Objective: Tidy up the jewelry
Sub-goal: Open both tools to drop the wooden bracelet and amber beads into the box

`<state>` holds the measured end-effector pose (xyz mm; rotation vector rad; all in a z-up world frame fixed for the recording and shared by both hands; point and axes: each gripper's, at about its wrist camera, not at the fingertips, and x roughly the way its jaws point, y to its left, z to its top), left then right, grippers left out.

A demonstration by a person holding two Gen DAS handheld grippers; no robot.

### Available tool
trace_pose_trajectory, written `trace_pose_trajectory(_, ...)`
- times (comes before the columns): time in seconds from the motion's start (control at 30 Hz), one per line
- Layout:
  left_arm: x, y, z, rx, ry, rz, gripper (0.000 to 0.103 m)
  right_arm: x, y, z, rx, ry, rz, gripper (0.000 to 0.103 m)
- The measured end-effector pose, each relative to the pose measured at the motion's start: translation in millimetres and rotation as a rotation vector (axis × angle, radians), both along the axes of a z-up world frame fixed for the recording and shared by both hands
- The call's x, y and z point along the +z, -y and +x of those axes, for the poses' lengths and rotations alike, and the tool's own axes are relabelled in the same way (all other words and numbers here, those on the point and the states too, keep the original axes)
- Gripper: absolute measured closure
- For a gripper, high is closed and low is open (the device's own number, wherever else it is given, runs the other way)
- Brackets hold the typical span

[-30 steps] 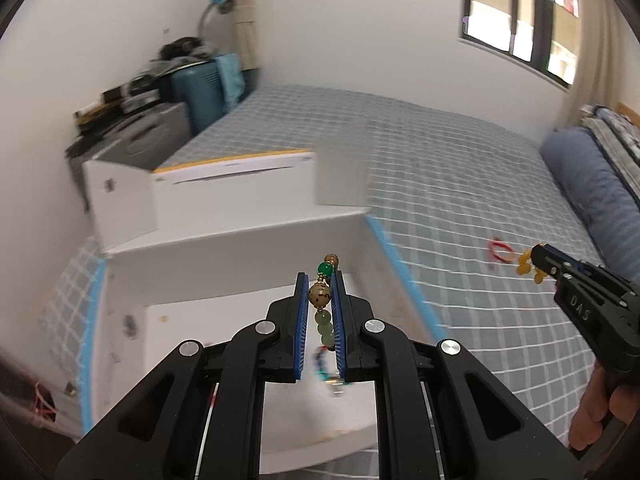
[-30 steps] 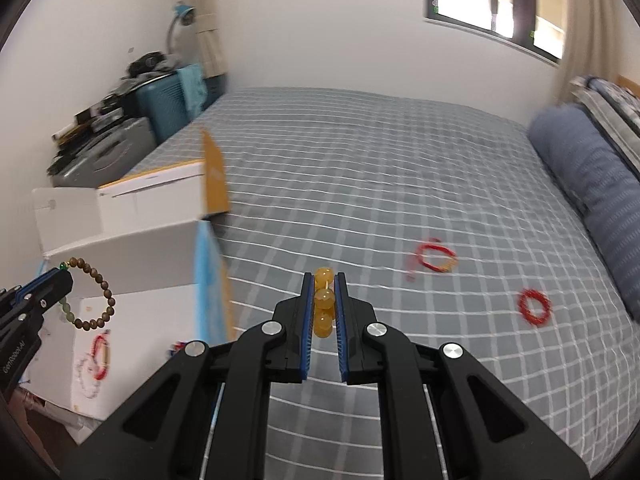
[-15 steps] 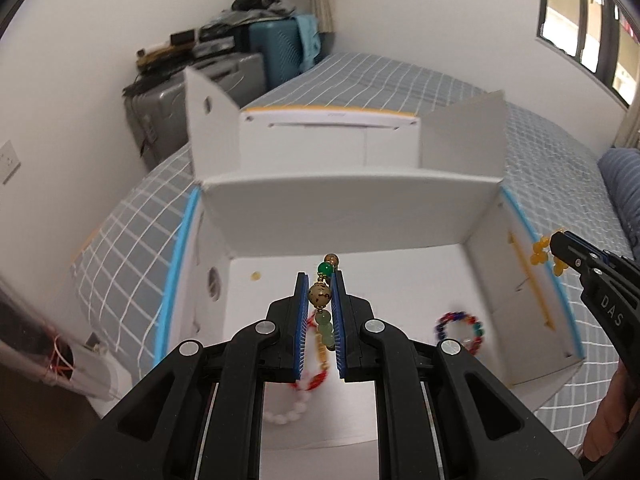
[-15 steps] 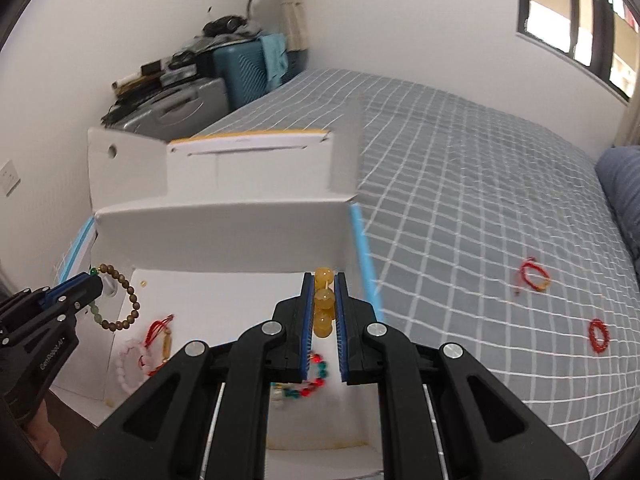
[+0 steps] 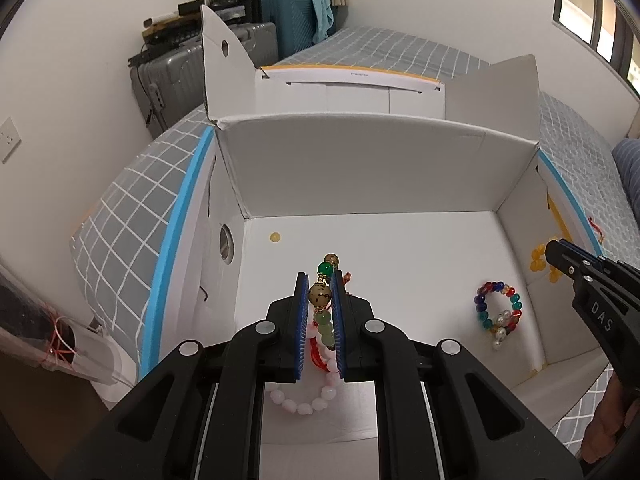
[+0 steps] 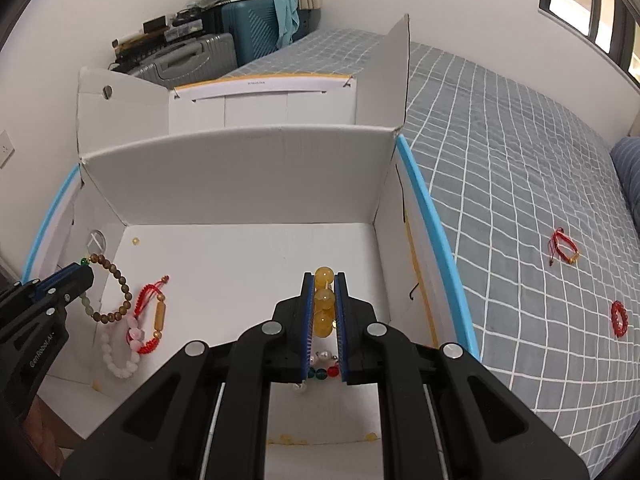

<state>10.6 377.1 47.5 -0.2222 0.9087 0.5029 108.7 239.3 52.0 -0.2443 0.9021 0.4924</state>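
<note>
My left gripper (image 5: 320,280) is shut on a brown and green bead bracelet (image 5: 319,295), which hangs above the open white box (image 5: 360,168); it also shows in the right wrist view (image 6: 110,292). My right gripper (image 6: 324,280) is shut on a yellow bead bracelet (image 6: 323,300), held over the right part of the box (image 6: 240,176). On the box floor lie a pink bead bracelet (image 5: 304,404), a red cord bracelet (image 6: 154,316) and a multicoloured bead bracelet (image 5: 496,312).
Two red bracelets (image 6: 564,246) (image 6: 618,318) lie on the grey checked bed (image 6: 520,160) to the right of the box. Suitcases (image 5: 208,68) stand against the wall behind it. A pillow (image 6: 628,176) lies at the far right.
Both grippers have swung left from over the bed to over the open box and moved closer to it, each still holding its bracelet.
</note>
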Motion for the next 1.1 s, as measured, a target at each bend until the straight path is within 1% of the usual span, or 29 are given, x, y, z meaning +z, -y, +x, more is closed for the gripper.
trace_pose_trajectory(0.2,-2.5,-0.3,1.4,0.001,-0.017,-0.003,0.091,-6.2,-7.1,-1.1,0.014,-0.013,-0.021,0.094)
trace_pose_trajectory(0.27,-1.9,0.5,1.2,0.001,-0.014,-0.011,0.091,-6.2,-7.6,-1.5,0.012,-0.013,-0.022,0.093)
trace_pose_trajectory(0.37,1.3,3.4,0.3,-0.001,-0.006,0.001,0.09,-3.4,-6.4,-2.9,0.008,0.002,-0.022,0.093)
trace_pose_trajectory(0.43,3.6,4.6,-0.6,-0.003,-0.001,0.002,0.089,-0.3,-4.1,-3.9,0.007,0.009,-0.017,0.086)
trace_pose_trajectory(0.47,5.6,5.9,-1.3,-0.004,0.004,0.001,0.089,2.4,-2.0,-5.0,0.002,0.02,-0.012,0.074)
trace_pose_trajectory(0.5,7.1,5.8,-2.3,-0.006,0.009,0.0,0.085,5.3,0.0,-6.6,-0.002,0.034,-0.007,0.064)
trace_pose_trajectory(0.53,9.0,7.0,-3.3,-0.007,0.017,-0.001,0.078,7.7,2.0,-7.7,-0.004,0.042,-0.004,0.062)
trace_pose_trajectory(0.63,14.1,11.7,-5.6,-0.007,0.034,0.005,0.071,13.9,7.6,-9.7,-0.007,0.051,0.011,0.053)
trace_pose_trajectory(0.7,16.5,14.5,-6.3,-0.014,0.044,0.002,0.067,19.7,13.1,-10.6,-0.016,0.065,0.028,0.035)
trace_pose_trajectory(0.77,19.7,18.4,-6.9,-0.018,0.054,0.009,0.064,26.4,19.3,-10.9,-0.027,0.079,0.045,0.027)
trace_pose_trajectory(0.83,23.2,21.1,-7.2,-0.017,0.065,0.012,0.057,31.5,24.6,-10.7,-0.036,0.087,0.055,0.022)
trace_pose_trajectory(0.9,26.6,24.2,-7.5,-0.015,0.076,0.017,0.051,36.9,32.4,-10.3,-0.05,0.097,0.065,0.016)
trace_pose_trajectory(1.0,33.0,31.3,-7.8,-0.022,0.103,0.025,0.038,42.9,43.5,-9.2,-0.071,0.109,0.066,0.011)
trace_pose_trajectory(1.1,39.8,40.0,-5.8,-0.034,0.124,0.036,0.034,49.2,57.4,-8.3,-0.087,0.12,0.077,0.01)
